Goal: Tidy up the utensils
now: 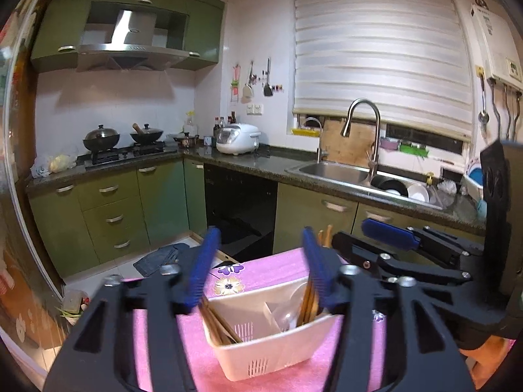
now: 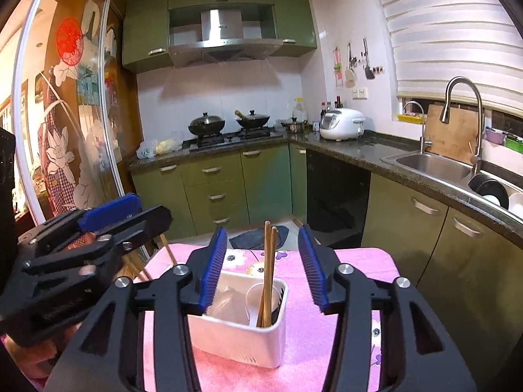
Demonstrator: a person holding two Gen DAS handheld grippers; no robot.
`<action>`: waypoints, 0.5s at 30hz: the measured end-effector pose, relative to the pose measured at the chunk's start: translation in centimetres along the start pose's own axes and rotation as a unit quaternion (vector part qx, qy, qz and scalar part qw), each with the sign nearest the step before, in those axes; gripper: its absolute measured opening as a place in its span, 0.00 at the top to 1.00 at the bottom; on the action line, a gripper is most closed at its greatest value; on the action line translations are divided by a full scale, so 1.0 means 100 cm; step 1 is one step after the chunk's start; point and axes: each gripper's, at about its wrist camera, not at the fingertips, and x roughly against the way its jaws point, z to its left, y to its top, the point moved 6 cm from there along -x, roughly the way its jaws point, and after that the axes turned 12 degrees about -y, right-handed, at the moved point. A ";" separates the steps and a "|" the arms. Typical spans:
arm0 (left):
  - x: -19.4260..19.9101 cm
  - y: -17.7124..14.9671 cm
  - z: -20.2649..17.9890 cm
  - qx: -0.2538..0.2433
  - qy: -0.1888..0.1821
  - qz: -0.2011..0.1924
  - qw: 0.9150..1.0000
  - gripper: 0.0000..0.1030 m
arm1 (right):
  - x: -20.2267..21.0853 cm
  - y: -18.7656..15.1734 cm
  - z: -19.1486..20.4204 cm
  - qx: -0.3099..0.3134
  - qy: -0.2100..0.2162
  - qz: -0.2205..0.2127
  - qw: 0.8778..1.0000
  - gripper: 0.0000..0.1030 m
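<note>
pink towel-covered table [image 2: 343,343] is bearing a white plastic utensil caddy [image 2: 238,339], wooden chopsticks [image 2: 268,271] and white spoons [image 2: 256,294] already inside at 12 o'clock; left gripper [image 1: 258,268] and right gripper [image 2: 266,268] are hovering agape, empty; sorting is seeming nearly finished.

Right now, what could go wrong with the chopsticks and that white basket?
The chopsticks stand tall and lean in the white basket, poking well above its rim. The right gripper is open with them between its fingers, so a sideways nudge might knock them out. The basket sits on a soft pink cloth; a push could probably slide or tip it. The left gripper, also open, hovers close by, so the two could bump.
</note>
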 end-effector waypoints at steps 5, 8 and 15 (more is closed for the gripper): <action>0.058 -0.001 -0.025 -0.018 0.015 -0.037 0.999 0.11 | 0.043 -0.014 -0.003 0.009 0.000 -0.016 1.000 0.31; 0.087 -0.014 -0.045 -0.039 0.023 -0.040 0.998 0.06 | 0.071 -0.032 -0.004 0.018 -0.006 -0.020 1.000 0.18; 0.135 -0.073 -0.072 -0.027 0.050 -0.008 0.998 0.06 | 0.136 -0.091 -0.007 0.020 -0.015 0.000 1.000 0.04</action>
